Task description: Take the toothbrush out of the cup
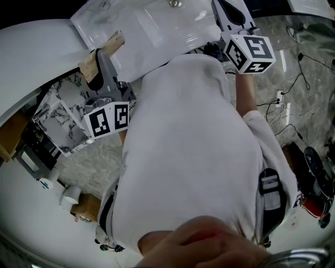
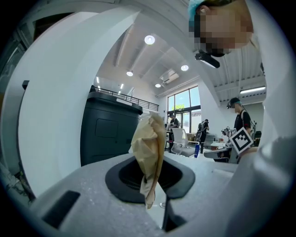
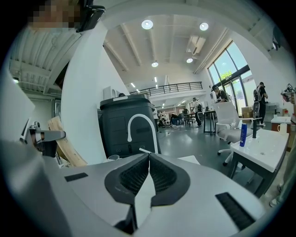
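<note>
Okay, both tools are up at chest height and pointing out into the room, not down at any work surface. The left hand-held gripper (image 2: 152, 178) is pinching a crumpled tan scrap (image 2: 150, 148), which looks like paper. The scrap stands upright out of the pads, with a tail hanging below them. From the head view, that same scrap (image 1: 107, 48) pokes up and away from my white shirt (image 1: 193, 157).

The right hand-held gripper (image 3: 149, 159) has its jaws pressed together with nothing between them. In the head view it (image 1: 230, 13) reaches up over the corner of a white basin top (image 1: 152, 26).

Now the toothbrush and the cup: I can't find either one in any view. So I can't call which way the toothbrush lies from either gripper, or how its long axis runs.

Looking along the right gripper, I get a white faucet arch (image 3: 138, 125) in front of a dark bin (image 3: 125, 120). Off to the right there's a white desk (image 3: 268, 148) with a blue bottle (image 3: 243, 134) on it. No cup there that I can make out.

My read is that the right hand is the free one, so it's the candidate for the pull. The left is occupied with that scrap. Before anything else, I'd need the head camera to tip towards the basin top to find the cup.
</note>
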`<state>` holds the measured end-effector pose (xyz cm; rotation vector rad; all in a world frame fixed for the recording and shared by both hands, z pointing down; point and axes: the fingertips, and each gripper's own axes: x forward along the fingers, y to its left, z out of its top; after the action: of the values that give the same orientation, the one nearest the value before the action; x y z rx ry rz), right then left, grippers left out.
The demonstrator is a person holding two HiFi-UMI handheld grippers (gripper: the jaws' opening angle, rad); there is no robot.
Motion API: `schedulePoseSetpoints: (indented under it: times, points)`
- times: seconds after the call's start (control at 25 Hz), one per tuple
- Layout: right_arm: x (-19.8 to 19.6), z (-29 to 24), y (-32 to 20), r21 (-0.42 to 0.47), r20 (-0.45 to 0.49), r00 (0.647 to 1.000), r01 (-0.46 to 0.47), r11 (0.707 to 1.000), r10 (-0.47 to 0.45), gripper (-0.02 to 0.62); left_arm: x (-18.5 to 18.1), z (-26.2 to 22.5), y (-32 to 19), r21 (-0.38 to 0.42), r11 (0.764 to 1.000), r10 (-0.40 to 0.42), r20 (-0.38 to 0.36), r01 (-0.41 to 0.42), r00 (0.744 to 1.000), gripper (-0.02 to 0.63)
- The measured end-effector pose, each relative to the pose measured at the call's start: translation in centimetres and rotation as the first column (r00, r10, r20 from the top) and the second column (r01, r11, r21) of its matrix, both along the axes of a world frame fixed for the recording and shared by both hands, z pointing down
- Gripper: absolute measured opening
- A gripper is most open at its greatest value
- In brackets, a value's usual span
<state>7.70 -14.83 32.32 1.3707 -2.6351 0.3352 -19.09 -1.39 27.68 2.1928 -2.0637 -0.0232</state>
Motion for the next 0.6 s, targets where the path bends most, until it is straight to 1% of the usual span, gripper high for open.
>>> schedulePoseSetpoints:
  times: [0.6]
  points:
    - [-0.3, 0.3, -0.5, -0.01, -0.01, 1.0, 0.005, 1.0, -0.005, 0.015, 0.3, 0.7, -1.3, -0.015, 1.0, 0.022, -0.017, -0.023, 1.0, 0.051]
